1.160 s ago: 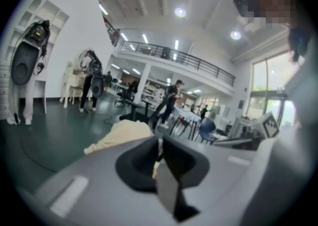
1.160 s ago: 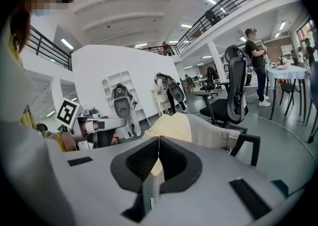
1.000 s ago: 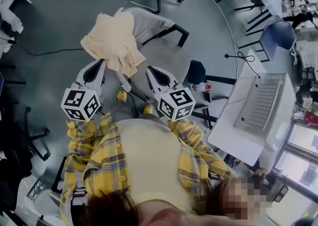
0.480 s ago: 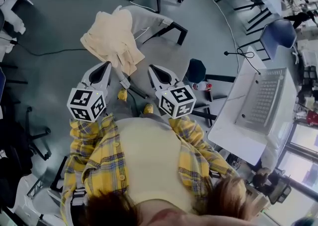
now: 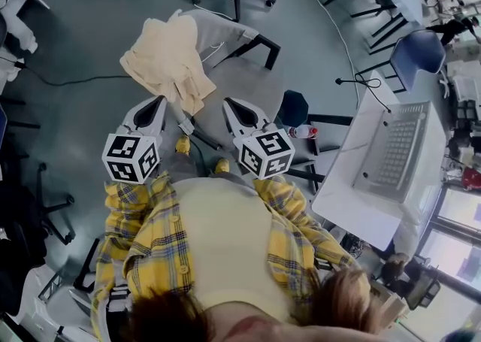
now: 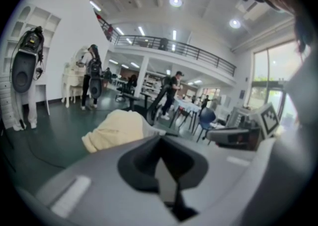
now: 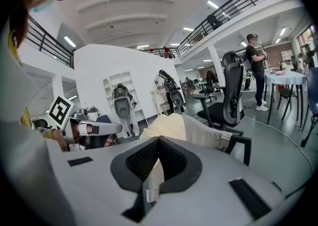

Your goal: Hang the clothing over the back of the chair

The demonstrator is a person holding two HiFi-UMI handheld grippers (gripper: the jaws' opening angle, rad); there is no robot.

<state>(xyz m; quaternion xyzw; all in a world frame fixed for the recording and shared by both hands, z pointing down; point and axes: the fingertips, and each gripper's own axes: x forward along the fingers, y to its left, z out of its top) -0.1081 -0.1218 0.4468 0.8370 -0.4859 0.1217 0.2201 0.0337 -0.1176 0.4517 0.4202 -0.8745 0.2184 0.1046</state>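
Jaws on the left gripper (image 5: 152,104) and the right gripper (image 5: 234,106) are pressed together on nothing, both drawn in by the person's body. Just beyond them the cream garment (image 5: 169,59) lies draped over the back of the grey chair (image 5: 222,32), so the hanging looks done; at most the bunched lower edge needs evening. Open floor lies left; a dark stool (image 5: 294,107) and the laptop desk (image 5: 353,205) crowd the right

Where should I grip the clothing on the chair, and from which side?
Probably best to take the clothing by its lower hanging edge, coming from the near side: that edge dangles free of the chair, while the top lies bunched.
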